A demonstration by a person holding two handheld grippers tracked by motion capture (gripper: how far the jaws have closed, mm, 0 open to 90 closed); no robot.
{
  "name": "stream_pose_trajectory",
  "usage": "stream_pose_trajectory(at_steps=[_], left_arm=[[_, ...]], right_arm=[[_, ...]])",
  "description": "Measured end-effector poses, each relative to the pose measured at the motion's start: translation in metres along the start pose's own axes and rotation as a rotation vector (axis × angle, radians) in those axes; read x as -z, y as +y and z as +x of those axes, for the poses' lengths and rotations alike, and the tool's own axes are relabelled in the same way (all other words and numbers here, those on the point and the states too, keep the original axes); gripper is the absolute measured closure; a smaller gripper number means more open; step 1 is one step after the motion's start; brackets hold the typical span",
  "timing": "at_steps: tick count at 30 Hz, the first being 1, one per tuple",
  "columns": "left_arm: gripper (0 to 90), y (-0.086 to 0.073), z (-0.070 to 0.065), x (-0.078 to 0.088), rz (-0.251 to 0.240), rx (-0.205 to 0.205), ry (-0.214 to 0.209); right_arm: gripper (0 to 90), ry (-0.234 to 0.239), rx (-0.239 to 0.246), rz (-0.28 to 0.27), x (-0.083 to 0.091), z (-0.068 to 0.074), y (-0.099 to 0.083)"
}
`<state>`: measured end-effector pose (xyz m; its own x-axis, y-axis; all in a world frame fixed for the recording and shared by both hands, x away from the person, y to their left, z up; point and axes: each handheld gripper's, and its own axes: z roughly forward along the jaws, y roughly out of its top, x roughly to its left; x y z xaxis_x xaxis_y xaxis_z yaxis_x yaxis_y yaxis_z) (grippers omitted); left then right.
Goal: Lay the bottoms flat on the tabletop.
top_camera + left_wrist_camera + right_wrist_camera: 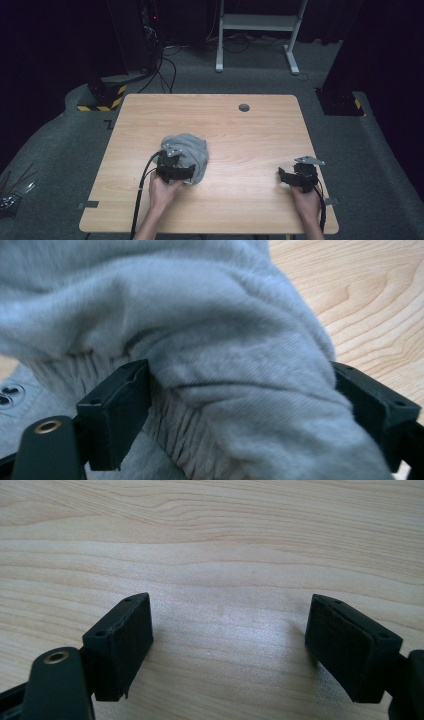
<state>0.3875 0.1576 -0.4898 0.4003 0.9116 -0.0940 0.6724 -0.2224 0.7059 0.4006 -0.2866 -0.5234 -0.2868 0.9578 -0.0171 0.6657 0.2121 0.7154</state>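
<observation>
A crumpled grey garment (189,150) lies left of centre on the wooden table (250,135). My left gripper (184,172) is at the garment's near edge, open. In the left gripper view a thick fold of the grey garment (215,325), with a ribbed band below it, bulges between the wide-apart jaws of the left gripper (245,400). My right gripper (284,176) rests near the table's right front, apart from the garment. In the right gripper view the right gripper (230,630) stands open over bare wood (200,540) with nothing between its fingers.
A round cable hole (244,107) sits near the table's far edge. Beyond the table stand a white desk frame (257,22), a yellow-and-black striped base (102,100) and floor cables (167,70). A strip of tape (87,204) marks the front left table edge.
</observation>
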Motion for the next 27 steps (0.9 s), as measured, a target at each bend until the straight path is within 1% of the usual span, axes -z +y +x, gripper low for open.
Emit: stream_pose_trajectory(at_steps=[1,3,4,5,6,7,9,10,11,12,13,14,15,16,17,18,20,21,23,25,27], left_arm=[[15.1,-0.002,0.001,-0.002,0.005,0.005,-0.008],[15.9,-0.005,0.003,-0.004,-0.001,0.017,-0.027],[16.8,-0.005,0.003,-0.004,-0.001,0.017,-0.027],[18.1,-0.005,0.003,-0.003,-0.002,0.006,-0.026],[19.9,-0.005,0.003,-0.003,-0.002,0.006,-0.026],[22.4,-0.006,0.001,-0.002,-0.007,-0.004,-0.028],[26.6,-0.007,0.001,-0.002,-0.013,-0.011,-0.027],[26.6,-0.007,0.0,-0.002,-0.016,-0.014,-0.029],[30.0,-0.008,-0.001,-0.002,-0.019,-0.019,-0.027],[30.0,-0.008,-0.002,-0.002,-0.021,-0.022,-0.027],[33.9,-0.007,-0.002,-0.001,-0.021,-0.03,-0.028],[33.9,-0.008,-0.002,-0.001,-0.024,-0.028,-0.028],[39.0,-0.008,-0.004,0.001,-0.03,-0.038,-0.023],[41.7,-0.008,-0.004,0.001,-0.03,-0.038,-0.023],[44.4,-0.008,-0.005,0.002,-0.033,-0.048,-0.02],[44.4,-0.008,-0.007,0.003,-0.042,-0.062,-0.018],[48.4,-0.009,-0.009,0.003,-0.045,-0.078,-0.012],[50.9,-0.009,-0.009,0.004,-0.047,-0.082,-0.013],[52.6,-0.008,-0.007,0.004,-0.048,-0.081,-0.019],[56.3,-0.008,-0.006,0.006,-0.049,-0.073,-0.028],[61.6,-0.008,-0.006,0.007,-0.054,-0.078,-0.03]], right_arm=[[18.9,0.0,0.0,0.0,0.0,0.0,0.0],[18.9,0.0,-0.001,0.0,0.0,0.0,0.0],[18.9,0.0,-0.001,0.0,0.0,0.0,0.0],[18.9,0.0,0.0,0.0,0.0,0.0,0.0],[18.9,0.0,0.0,0.0,0.0,0.0,0.0],[18.9,0.0,-0.002,0.0,0.0,0.0,0.0],[18.9,0.0,-0.001,0.0,0.0,0.0,0.0],[18.9,0.0,-0.001,0.0,0.0,0.0,0.0],[18.9,0.0,0.0,0.0,0.0,0.0,0.0],[18.9,0.0,0.0,0.0,0.0,0.0,0.0],[18.9,0.0,0.0,0.0,0.0,0.0,0.0],[18.9,0.0,0.0,0.0,0.0,0.0,0.0],[18.9,-0.001,0.0,0.0,0.0,0.0,0.0],[18.9,-0.001,0.0,0.0,0.0,0.0,0.0],[18.9,0.0,0.0,0.0,0.0,0.0,0.0],[18.9,0.0,0.0,0.0,0.0,0.0,0.0],[18.9,-0.001,-0.002,0.0,0.0,0.0,0.0],[18.9,0.0,0.0,0.0,0.0,0.0,0.0],[18.9,0.0,-0.002,0.0,0.0,0.0,0.0],[18.9,0.0,-0.001,0.0,0.0,0.0,0.0],[18.9,0.0,0.0,0.0,0.0,0.0,0.0]])
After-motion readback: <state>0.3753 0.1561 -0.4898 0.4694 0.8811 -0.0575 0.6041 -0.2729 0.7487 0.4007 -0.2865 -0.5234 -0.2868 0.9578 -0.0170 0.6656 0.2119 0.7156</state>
